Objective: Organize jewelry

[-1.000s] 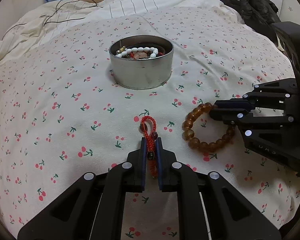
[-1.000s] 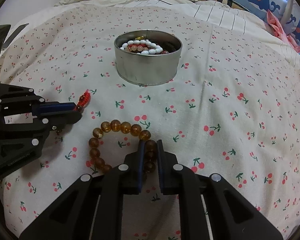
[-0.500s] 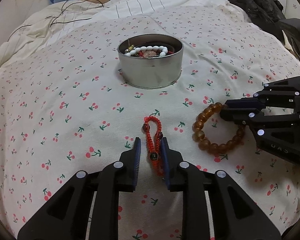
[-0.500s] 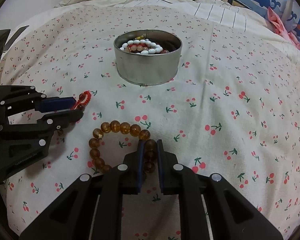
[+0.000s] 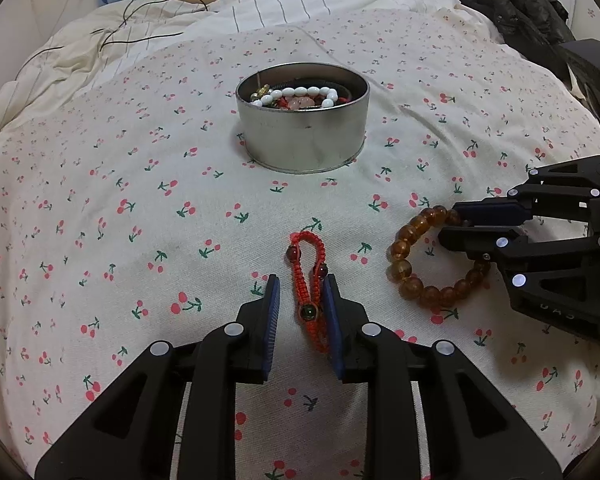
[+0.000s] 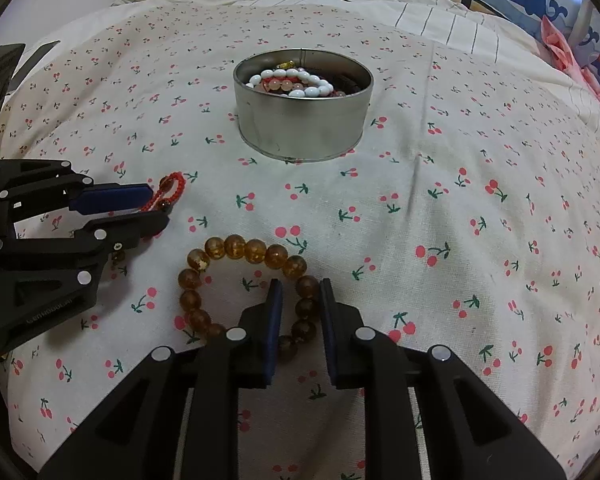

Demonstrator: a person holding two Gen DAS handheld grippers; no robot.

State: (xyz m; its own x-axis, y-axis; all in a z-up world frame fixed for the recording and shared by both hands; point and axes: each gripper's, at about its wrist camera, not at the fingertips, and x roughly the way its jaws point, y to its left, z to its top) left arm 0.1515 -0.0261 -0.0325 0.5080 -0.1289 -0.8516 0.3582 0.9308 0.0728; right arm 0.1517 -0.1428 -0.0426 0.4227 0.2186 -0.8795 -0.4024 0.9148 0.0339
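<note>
The bed [image 5: 100,208], covered w/ a cream sheet printed in small red cherries, is seen filling both views; a striped cream blanket [image 5: 284,4] is bunched at its far end, w/ a thin black cable [image 5: 148,36] lying across it and a dark garment [image 5: 528,4] at the far right corner.

A round metal tin [image 5: 304,140] is set upright near the bed's middle, well apart from both claws. It is partly filled w/ jewelry: a white bead bracelet [image 5: 300,94] is seen on top, pink and red pieces under it.

The left claw [image 5: 300,312] is held low over the sheet, nearer the camera than the tin. Its jaws are opening; the red braided bracelet [image 5: 310,280] lies on the sheet btwn them, close against the right pad, w/ a clear gap on the left side, so no grip is seen. Its loop end w/ dark beads pokes out past the tips toward the tin.

The right claw [image 6: 300,312] is placed just beside it, to the right. Its jaws are opening too; one side of the amber bead bracelet [image 6: 236,276] runs btwn the pads, small gaps showing on both sides, not squeezed. The rest of that ring is spread flat on the sheet to the claw's left, apart from the red bracelet.
</note>
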